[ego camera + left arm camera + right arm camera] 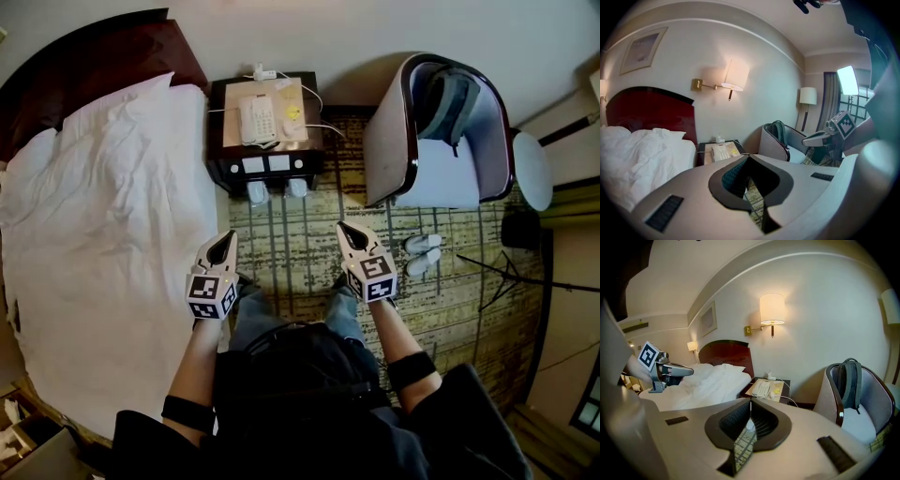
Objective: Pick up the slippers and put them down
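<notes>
Left claw (224,238) and right claw (346,229) both clenched, empty. White slippers (258,192) on carpet (300,248) straight ahead, just before nightstand (267,122), one in line with each claw. Long axis probably pointing away from person; too small to be sure. Second pair (423,244) beside chair (384,141), nearer right claw.

1. Right claw (750,401): jaws together, nothing between them; patterned carpet (744,446) shows below the tips.
2. Left claw (689,371): at the left edge with its marker cube, in front of the bed.
3. Bed (710,385): rumpled white bedding, dark red headboard (727,351).
4. Bedside surface (784,382): carries a white telephone (761,389).
5. Wall lamp (771,309): lit, above the surface.
6. Armchair (828,401): on the right, holds a grey backpack (851,383).
</notes>
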